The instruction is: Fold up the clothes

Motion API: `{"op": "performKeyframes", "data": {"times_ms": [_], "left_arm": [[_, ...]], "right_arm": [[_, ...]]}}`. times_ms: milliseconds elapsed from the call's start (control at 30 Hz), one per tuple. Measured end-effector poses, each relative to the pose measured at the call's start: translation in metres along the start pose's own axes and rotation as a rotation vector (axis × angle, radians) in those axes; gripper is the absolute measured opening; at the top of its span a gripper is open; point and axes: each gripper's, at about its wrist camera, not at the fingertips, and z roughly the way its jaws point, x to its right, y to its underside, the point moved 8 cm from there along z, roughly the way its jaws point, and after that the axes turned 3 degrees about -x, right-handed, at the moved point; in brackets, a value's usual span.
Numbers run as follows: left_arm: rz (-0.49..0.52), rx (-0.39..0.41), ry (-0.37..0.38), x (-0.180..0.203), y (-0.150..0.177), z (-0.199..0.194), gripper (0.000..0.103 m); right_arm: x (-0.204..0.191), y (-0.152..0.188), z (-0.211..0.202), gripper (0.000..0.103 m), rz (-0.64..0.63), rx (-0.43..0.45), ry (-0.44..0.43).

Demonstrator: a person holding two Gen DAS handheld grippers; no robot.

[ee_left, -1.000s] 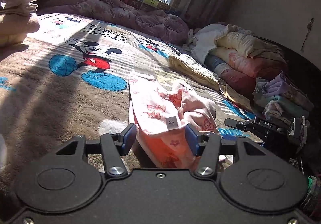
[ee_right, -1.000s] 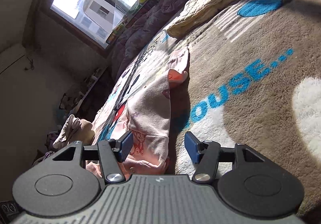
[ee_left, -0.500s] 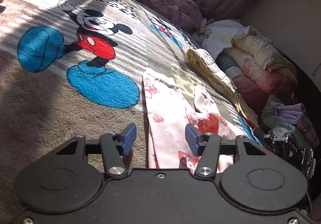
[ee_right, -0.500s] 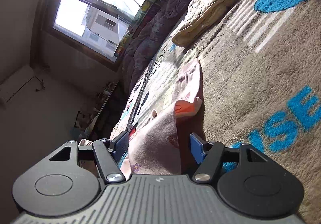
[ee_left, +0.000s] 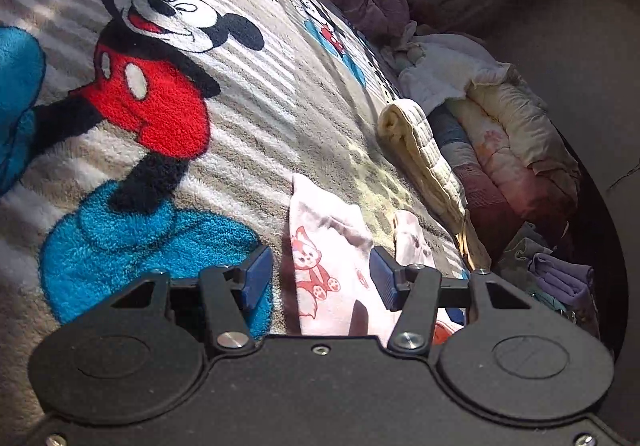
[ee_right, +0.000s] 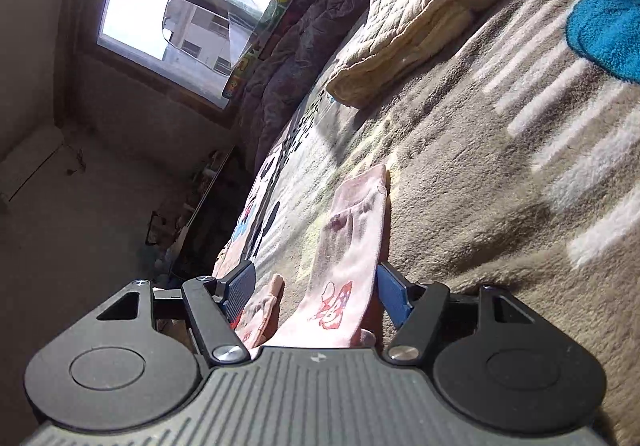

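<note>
Pink cotton, printed with little red cartoon animals: the small pair of pink printed trousers (ee_left: 324, 266) lies stretched out on the grey fleece cartoon-mouse blanket (ee_left: 248, 126) that covers the bed, its two legs running away from both grippers toward the far side. In the right wrist view one leg lies long and fairly flat between the fingers, the other shows as a narrower strip just to its left.

Both tools hang low over the near end of the garment. The left gripper (ee_left: 320, 278) has its jaws wide apart with the cloth lying between them, gripping nothing; the right gripper (ee_right: 316, 286) stands the same way, wide open over the other leg, with nothing held.

My guess is that the garment is being laid out flat for a fold. To do that well, each gripper should take the cloth by a single edge near the waist, lift evenly so neither side drags, and bring one leg squarely over the other so the seams meet. The fleece pile will likely cling to the thin cotton, so a clear lift beats a slide.

Compared with a second ago, the change is plain: then the trousers sat bunched in a crumpled heap by the left gripper, a white size tag showing on top. Now they are drawn out long, and both cameras sit lower and closer to the blanket.

Beyond the legs lies a folded cream quilted blanket (ee_left: 420, 150), with a heap of mixed pastel bedding and clothes (ee_left: 516, 150) behind it.
</note>
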Motion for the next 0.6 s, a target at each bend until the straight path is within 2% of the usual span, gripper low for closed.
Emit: {"op": "performKeyframes", "data": {"times_ms": [100, 133, 167, 200, 233, 267, 300, 367, 600], "left_arm": [[0.041, -0.006, -0.004, 0.004, -0.009, 0.013, 0.049], [0.051, -0.007, -0.01, 0.005, -0.01, 0.016, 0.049], [0.061, -0.008, -0.016, 0.006, -0.011, 0.018, 0.039], [0.069, 0.001, -0.019, 0.007, -0.012, 0.016, 0.029], [0.078, 0.012, -0.021, 0.009, -0.012, 0.013, 0.024], [0.086, 0.022, -0.023, 0.01, -0.013, 0.01, 0.01], [0.094, 0.032, -0.025, 0.012, -0.013, 0.007, 0.003], [0.11, 0.053, -0.029, 0.015, -0.014, 0.001, 0.0], [0.167, 0.134, -0.046, 0.027, -0.016, -0.025, 0.0]], "right_arm": [[-0.004, -0.003, 0.009, 0.063, -0.043, -0.022, 0.036], [-0.004, -0.004, 0.011, 0.057, -0.054, -0.022, 0.056], [-0.002, -0.004, 0.012, 0.051, -0.057, -0.019, 0.076], [0.0, -0.002, 0.012, 0.039, -0.055, -0.016, 0.094], [0.003, -0.002, 0.012, 0.03, -0.047, -0.011, 0.104], [0.004, -0.001, 0.012, 0.026, -0.043, -0.008, 0.108], [0.005, -0.001, 0.012, 0.023, -0.041, -0.005, 0.112], [0.003, 0.002, 0.012, 0.022, -0.061, -0.004, 0.118], [0.007, 0.003, 0.01, 0.02, -0.064, 0.011, 0.117]]}}
